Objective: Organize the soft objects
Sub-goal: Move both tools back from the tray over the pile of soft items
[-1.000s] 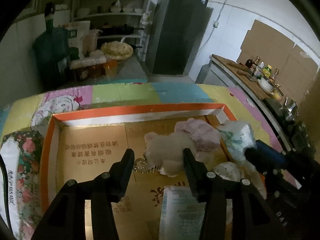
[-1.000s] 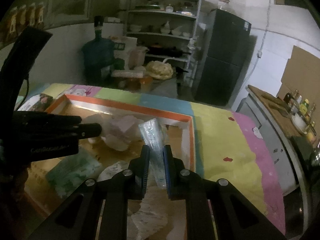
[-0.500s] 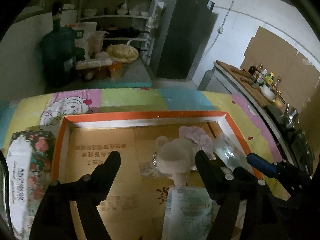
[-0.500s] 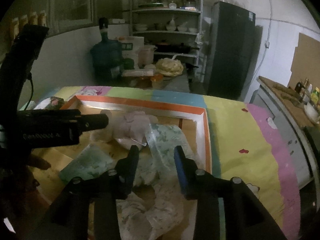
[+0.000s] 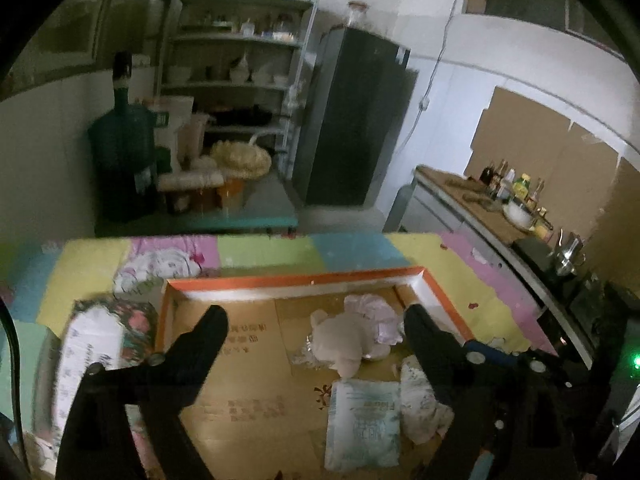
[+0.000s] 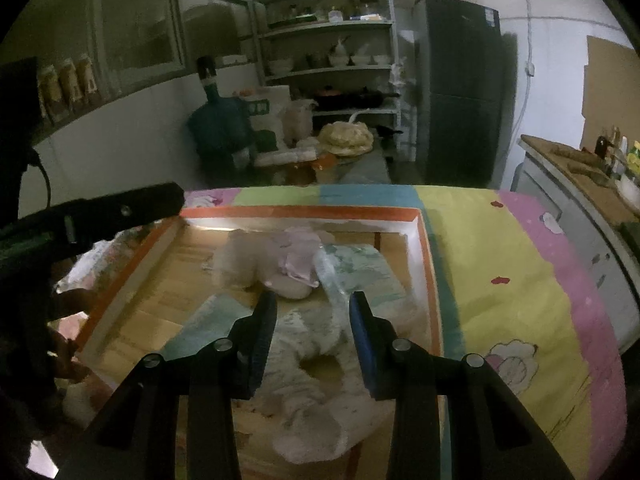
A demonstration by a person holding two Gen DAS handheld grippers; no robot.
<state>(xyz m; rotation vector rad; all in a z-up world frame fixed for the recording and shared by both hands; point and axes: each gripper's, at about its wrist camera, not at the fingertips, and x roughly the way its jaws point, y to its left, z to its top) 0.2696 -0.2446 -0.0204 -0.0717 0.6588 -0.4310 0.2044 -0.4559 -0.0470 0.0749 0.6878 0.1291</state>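
Note:
An orange-rimmed cardboard box [image 5: 304,279] [image 6: 424,248] lies on the colourful mat. Inside it lie a beige plush toy [image 5: 340,346] [image 6: 244,260], a pink cloth [image 5: 372,308] [image 6: 298,248], a pale blue tissue pack [image 5: 362,424] [image 6: 200,324] and a crumpled patterned plastic pack [image 6: 352,264] [image 5: 416,404]. My left gripper [image 5: 316,324] is open wide and empty above the box. My right gripper [image 6: 314,304] is open and empty just above the patterned pack and a crumpled white cloth [image 6: 316,376].
A floral tissue box [image 5: 100,344] lies left of the cardboard box. A blue water jug [image 5: 124,152], shelves [image 5: 240,60] and a dark fridge [image 5: 356,120] stand behind. A counter with bottles [image 5: 508,196] runs along the right. The left gripper's arm [image 6: 100,216] shows at left.
My right gripper opened and let go of the patterned pack, which now lies in the box. My left gripper opened wider and both pulled back and up.

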